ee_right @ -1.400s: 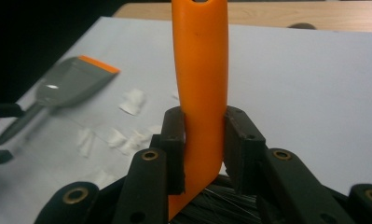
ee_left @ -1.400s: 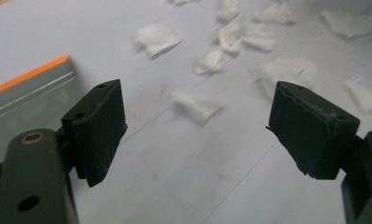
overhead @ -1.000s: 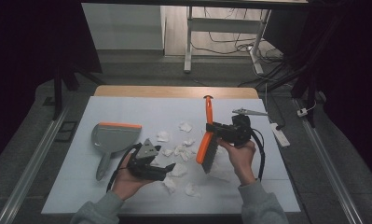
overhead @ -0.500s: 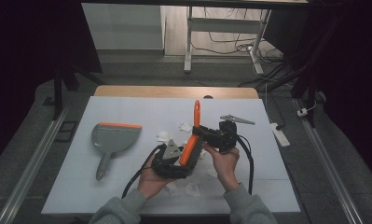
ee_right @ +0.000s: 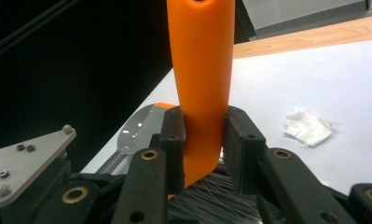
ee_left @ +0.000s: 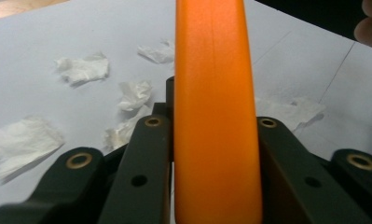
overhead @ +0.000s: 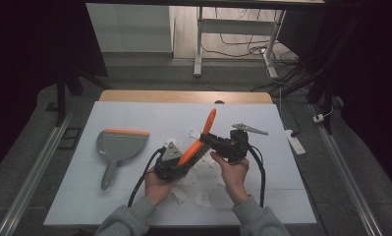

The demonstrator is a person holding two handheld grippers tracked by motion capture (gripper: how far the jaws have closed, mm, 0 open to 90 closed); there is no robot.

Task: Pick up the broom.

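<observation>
- Orange brush (overhead: 196, 143) is held above the white table (overhead: 85, 196), over the paper scraps (overhead: 202, 199).
- Left gripper (overhead: 180, 164) has just closed on its handle.
- Right gripper (overhead: 208, 140) clamps it too.

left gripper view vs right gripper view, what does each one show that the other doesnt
Left gripper view alone: a scatter of crumpled paper scraps on the white table, and a fingertip at the upper right edge.

Right gripper view alone: brush bristles below the jaws, the grey dustpan behind them, the other gripper's grey three-cornered plate, and the table's wooden far edge.

Both: the brush's orange handle clamped between that gripper's own black jaws, over the white table with paper on it.
</observation>
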